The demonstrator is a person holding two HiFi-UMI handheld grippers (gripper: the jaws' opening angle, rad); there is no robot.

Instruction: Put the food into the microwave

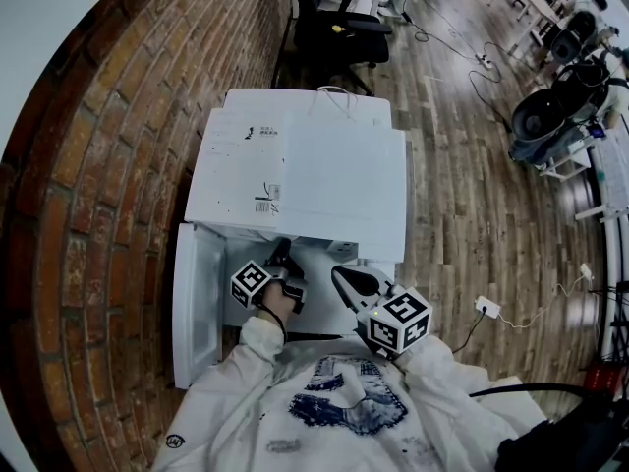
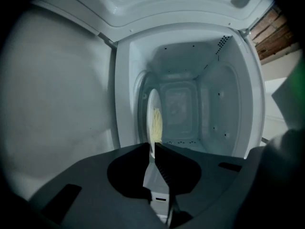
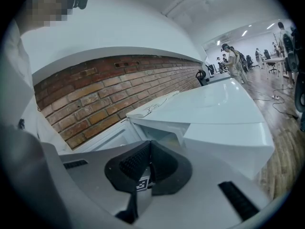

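Observation:
A white microwave (image 1: 295, 165) stands against the brick wall with its door (image 1: 197, 303) swung open to the left. My left gripper (image 1: 282, 256) reaches into the opening. The left gripper view is turned on its side. There a white plate (image 2: 151, 109) of yellow noodles (image 2: 157, 123) shows edge-on inside the cavity (image 2: 190, 104). The left gripper (image 2: 152, 147) is shut on the plate's near rim. My right gripper (image 1: 339, 275) hangs just outside the opening, to the right. In its own view the right gripper (image 3: 148, 146) is shut with nothing in it.
Sheets of paper (image 1: 246, 160) lie on the microwave's top. The brick wall (image 1: 108, 195) runs along the left. A black office chair (image 1: 334, 18) stands behind the microwave. Cables and a power strip (image 1: 488, 308) lie on the wooden floor at right.

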